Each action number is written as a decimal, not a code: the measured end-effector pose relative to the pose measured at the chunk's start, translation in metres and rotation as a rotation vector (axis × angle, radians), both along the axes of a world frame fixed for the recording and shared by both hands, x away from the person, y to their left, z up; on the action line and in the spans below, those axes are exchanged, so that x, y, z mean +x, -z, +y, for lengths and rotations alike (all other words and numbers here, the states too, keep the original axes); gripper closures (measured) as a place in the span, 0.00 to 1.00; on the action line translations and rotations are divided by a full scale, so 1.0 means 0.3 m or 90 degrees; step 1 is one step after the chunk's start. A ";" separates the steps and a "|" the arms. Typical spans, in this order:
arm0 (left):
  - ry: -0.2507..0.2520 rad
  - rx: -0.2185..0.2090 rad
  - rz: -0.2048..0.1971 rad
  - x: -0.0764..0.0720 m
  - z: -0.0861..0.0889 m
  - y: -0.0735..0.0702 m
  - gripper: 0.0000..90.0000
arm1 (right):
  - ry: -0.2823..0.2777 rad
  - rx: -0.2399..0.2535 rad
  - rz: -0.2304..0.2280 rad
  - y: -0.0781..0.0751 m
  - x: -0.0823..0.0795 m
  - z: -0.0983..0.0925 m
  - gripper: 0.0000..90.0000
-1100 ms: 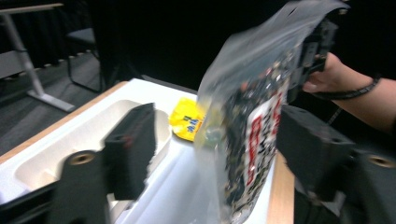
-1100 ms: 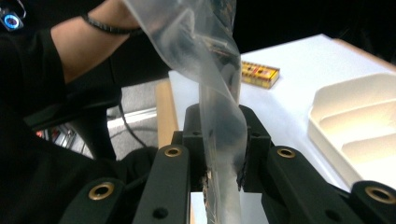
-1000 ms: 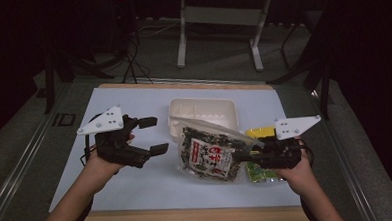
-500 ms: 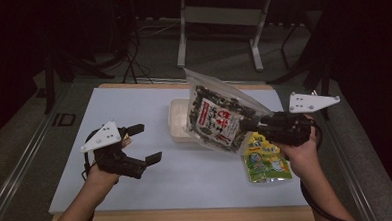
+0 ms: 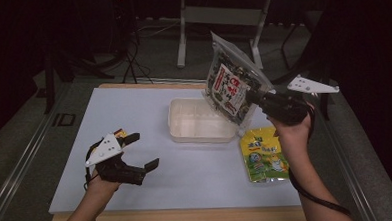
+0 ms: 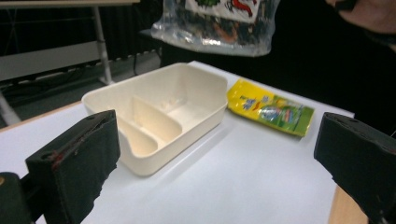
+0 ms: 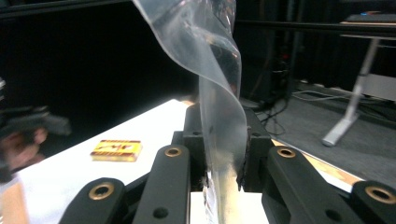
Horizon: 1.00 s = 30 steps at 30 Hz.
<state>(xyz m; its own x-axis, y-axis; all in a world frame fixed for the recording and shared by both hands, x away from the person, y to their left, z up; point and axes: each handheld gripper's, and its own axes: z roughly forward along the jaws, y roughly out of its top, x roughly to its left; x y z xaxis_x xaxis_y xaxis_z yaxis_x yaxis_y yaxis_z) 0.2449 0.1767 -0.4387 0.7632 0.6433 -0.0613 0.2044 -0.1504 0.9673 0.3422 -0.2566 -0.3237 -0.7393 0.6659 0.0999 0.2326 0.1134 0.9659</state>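
right gripper [image 5: 256, 95] clamped on snack bag [image 5: 231, 86] upper centre, red-white label unreadable, left gripper [image 5: 143, 152] jaws apart, white table [image 5: 134, 113], dark room

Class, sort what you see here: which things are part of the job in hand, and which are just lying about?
In the job: right gripper, shut on the clear snack bag; cream divided tray below it.

Lying about: yellow-green packet; small yellow packet; left gripper, open.

Tray [image 5: 200, 121] mid-table [image 5: 134, 118], snack bag [image 5: 231, 86] above its right end (airborne), pouch [image 5: 264, 154] right, small packet [image 5: 120, 134] left.
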 end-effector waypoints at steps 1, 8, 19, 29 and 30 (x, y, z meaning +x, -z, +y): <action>-0.002 0.004 -0.002 -0.001 -0.001 0.006 0.01 | 0.009 0.001 0.001 0.004 0.005 0.002 0.86; -0.004 0.000 0.010 -0.013 -0.006 0.063 0.01 | 0.029 0.007 0.025 0.056 0.044 0.023 0.86; -0.012 -0.019 0.023 -0.029 0.002 0.127 0.01 | 0.037 -0.007 0.051 0.151 0.102 0.055 0.86; -0.016 -0.033 0.024 -0.028 0.009 0.137 0.01 | 0.023 -0.035 0.061 0.239 0.161 0.103 0.86; -0.016 -0.029 0.025 -0.028 0.011 0.139 0.01 | 0.024 -0.037 0.060 0.245 0.165 0.106 0.86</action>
<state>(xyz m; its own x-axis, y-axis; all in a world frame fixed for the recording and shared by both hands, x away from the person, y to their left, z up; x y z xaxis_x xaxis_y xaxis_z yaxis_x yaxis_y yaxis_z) 0.2367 0.1799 -0.4803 0.7431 0.6582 -0.1207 0.2458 -0.1007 0.9641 0.3917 -0.2249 -0.3973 -0.7033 0.6992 0.1289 0.3274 0.1576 0.9316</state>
